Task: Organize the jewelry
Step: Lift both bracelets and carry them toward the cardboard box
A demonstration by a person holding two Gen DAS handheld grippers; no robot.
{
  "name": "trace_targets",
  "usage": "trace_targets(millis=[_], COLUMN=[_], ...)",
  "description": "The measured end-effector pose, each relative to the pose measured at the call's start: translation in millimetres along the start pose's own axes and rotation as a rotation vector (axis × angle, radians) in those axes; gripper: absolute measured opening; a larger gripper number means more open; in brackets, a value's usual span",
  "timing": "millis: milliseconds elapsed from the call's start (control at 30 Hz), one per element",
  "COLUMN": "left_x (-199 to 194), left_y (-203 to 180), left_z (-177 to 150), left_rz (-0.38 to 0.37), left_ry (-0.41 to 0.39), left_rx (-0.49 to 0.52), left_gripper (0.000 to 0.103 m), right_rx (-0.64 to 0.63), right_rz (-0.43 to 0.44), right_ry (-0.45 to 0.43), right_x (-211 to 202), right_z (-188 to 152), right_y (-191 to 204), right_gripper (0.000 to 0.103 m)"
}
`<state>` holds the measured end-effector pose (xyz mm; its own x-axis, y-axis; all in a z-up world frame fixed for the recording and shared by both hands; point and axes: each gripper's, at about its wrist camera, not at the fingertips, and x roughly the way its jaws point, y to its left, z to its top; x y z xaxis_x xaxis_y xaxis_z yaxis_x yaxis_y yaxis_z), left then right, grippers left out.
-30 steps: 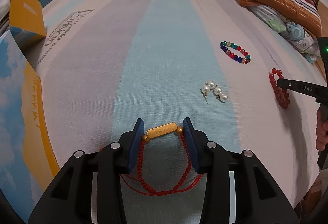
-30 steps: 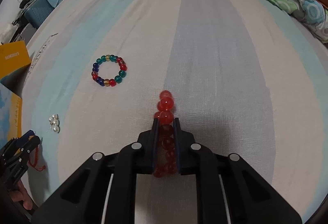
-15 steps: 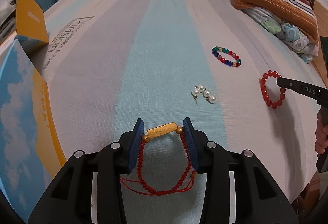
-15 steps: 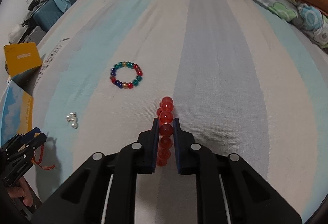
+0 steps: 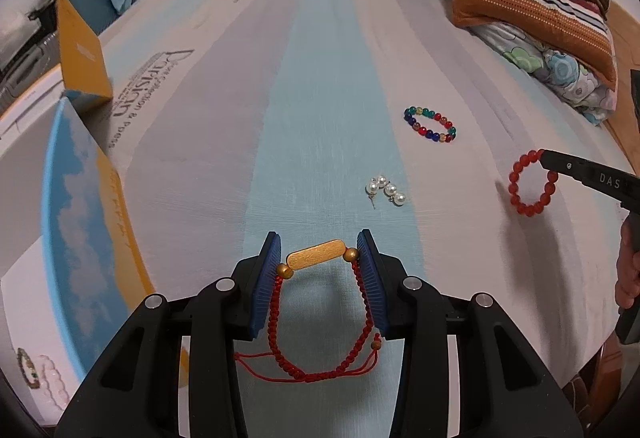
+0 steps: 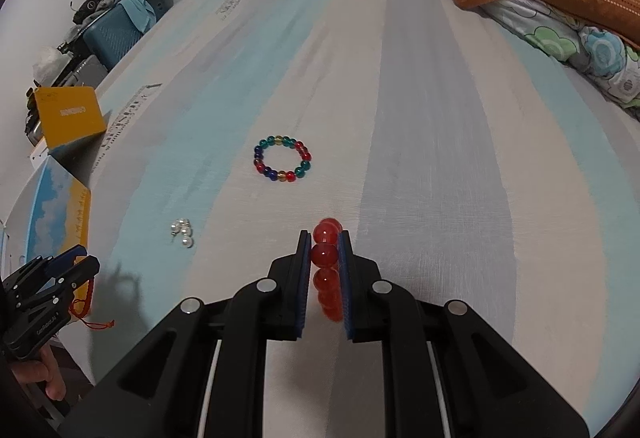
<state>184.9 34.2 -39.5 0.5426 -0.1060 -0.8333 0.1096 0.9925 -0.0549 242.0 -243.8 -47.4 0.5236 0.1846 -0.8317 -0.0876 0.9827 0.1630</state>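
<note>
My left gripper (image 5: pixel 318 248) is shut on a red cord bracelet with a gold bar (image 5: pixel 316 260), held above the striped bed sheet; its cord loop hangs between the fingers. It also shows in the right wrist view (image 6: pixel 74 266). My right gripper (image 6: pixel 324 242) is shut on a red bead bracelet (image 6: pixel 326 254), lifted off the sheet; the left wrist view shows this bracelet (image 5: pixel 532 183) hanging from the right gripper (image 5: pixel 546 157). A multicoloured bead bracelet (image 5: pixel 430 123) (image 6: pixel 283 158) and pearl earrings (image 5: pixel 386 189) (image 6: pixel 182 234) lie on the sheet.
An open box with a blue-sky and yellow lid (image 5: pixel 80 222) stands at the left bed edge; bracelets (image 5: pixel 38 374) lie inside it. A yellow box (image 5: pixel 78 49) is behind it. Folded blankets and pillows (image 5: pixel 536 5) are at the far right.
Both grippers have risen from the sheet with their bracelets. The red bead bracelet has come off the bed and now hangs free. The view has pulled back, showing more of the box.
</note>
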Motion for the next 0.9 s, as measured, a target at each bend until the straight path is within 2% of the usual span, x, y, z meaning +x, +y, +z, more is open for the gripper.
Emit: trace_targets(millis=[500,900], left_x=[-52.2,-100.5], left_y=[9.8,33.7], left_z=[6.3,11.9], left_rz=[0.053,0.094], left_ry=[-0.014,-0.059], left_rx=[-0.009,-0.032], left_gripper=[0.039,0.039], right_rx=[-0.027,-0.089], right_rz=[0.004,0.014], right_ry=[-0.063,-0.122], right_x=[-53.3,-95.6], right_z=[5.3,17.9], right_y=[32.3,83.3], right_gripper=[0.013,0.013])
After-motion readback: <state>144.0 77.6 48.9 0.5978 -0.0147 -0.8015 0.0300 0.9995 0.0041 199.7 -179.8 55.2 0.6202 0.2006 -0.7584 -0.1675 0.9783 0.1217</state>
